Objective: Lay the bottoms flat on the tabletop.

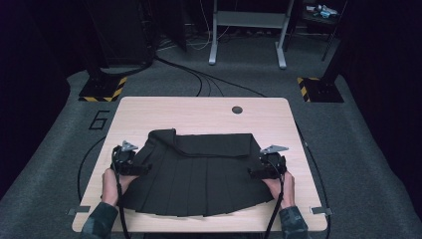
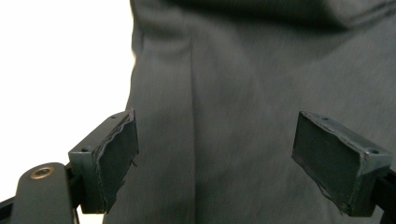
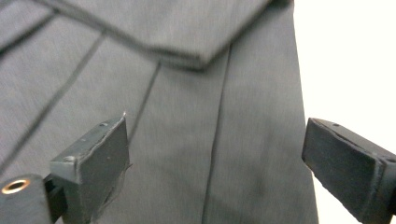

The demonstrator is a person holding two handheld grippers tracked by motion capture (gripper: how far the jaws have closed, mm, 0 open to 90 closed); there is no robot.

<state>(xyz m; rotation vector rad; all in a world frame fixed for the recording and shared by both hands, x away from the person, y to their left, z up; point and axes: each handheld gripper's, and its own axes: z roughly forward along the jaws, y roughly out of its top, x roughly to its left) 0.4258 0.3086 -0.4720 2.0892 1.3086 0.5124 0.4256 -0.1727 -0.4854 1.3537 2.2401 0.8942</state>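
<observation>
The black pleated skirt [image 1: 196, 174] lay flat on the near half of the wooden table [image 1: 199, 112], its waistband end folded down toward me and its curved hem close to the near edge. I had the left gripper [image 1: 144, 169] at the skirt's left side edge and the right gripper [image 1: 253, 173] at its right side edge, each pointing inward across the cloth, a hand behind each. In the left gripper view [image 2: 215, 149] the jaws stood wide apart with the dark fabric lying beyond and between them, nothing pinched; the skirt's edge ran up just inside the left pad, with bright tabletop past it. In the right gripper view [image 3: 215, 168] the jaws were likewise spread and free of the cloth, the folded corner of the waistband showing above them and the skirt's edge near the right pad. The fabric looked matte and charcoal up close, with long straight pleats pressed flat. Whether the pads brushed the cloth I could not quite tell, the close views being soft.
</observation>
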